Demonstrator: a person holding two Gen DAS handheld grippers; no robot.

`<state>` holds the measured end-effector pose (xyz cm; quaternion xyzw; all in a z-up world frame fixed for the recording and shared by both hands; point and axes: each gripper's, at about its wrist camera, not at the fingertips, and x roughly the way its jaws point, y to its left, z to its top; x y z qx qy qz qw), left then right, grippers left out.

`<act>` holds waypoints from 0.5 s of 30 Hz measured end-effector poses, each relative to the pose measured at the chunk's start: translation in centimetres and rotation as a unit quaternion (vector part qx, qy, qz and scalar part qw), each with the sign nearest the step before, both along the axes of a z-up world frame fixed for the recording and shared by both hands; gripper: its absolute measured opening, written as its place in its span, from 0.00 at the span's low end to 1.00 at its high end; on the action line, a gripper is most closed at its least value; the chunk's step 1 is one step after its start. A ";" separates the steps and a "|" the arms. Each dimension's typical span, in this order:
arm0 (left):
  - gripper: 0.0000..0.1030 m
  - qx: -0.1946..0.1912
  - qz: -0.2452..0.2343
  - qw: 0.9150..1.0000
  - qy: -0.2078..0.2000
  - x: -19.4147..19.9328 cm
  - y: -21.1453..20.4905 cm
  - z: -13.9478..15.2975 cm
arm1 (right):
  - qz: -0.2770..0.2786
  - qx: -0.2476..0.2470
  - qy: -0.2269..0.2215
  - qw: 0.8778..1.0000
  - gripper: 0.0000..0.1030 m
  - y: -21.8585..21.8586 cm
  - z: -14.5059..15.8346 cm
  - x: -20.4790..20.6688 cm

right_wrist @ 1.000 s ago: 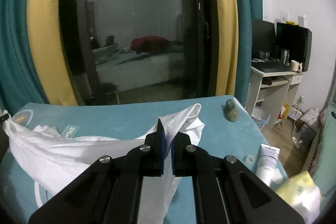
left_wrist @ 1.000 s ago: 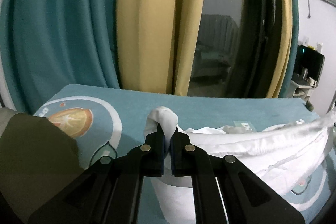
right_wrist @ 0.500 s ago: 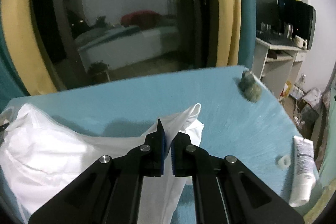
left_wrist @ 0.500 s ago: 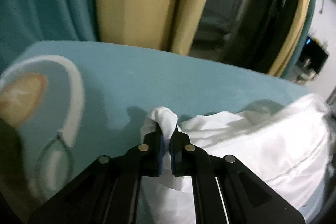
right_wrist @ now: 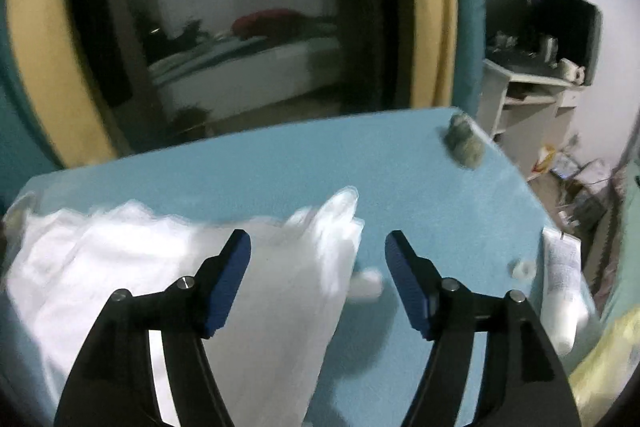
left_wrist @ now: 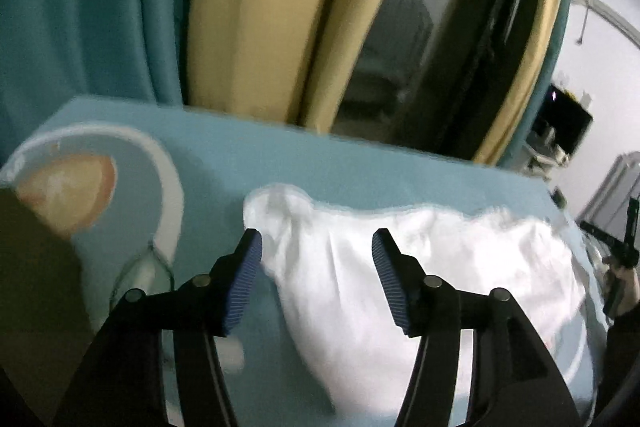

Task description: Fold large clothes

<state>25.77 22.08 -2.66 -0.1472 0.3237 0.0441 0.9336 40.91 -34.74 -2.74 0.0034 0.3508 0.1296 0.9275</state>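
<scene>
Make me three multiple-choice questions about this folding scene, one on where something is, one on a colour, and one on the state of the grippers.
1. Where does the white garment lie?
A. on the blue table cover
B. on the floor
C. over a chair

2. What colour are the gripper pads?
A. red
B. blue
C. yellow

3. How do the left gripper and right gripper stand?
A. both shut on cloth
B. one shut
C. both open

Answers: 1 A, the cloth spreads flat on the cover; 2 B, the ribbed pads show blue; 3 C, both jaws have just been opening and the pads stand clear of the cloth.
</scene>
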 end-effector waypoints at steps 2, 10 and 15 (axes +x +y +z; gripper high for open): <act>0.59 -0.005 -0.007 1.000 0.029 -1.0 -0.7 -1.3 | 0.002 0.015 0.013 1.000 0.68 -0.4 -0.6 -1.7; 0.58 0.068 -0.065 0.989 0.110 -2.2 -5.6 -5.5 | 0.034 0.083 0.094 0.991 0.68 -0.3 -4.9 -6.3; 0.12 0.081 -0.089 0.987 0.105 -2.3 -7.1 -5.5 | 0.061 0.087 0.101 0.989 0.13 1.2 -5.0 -7.6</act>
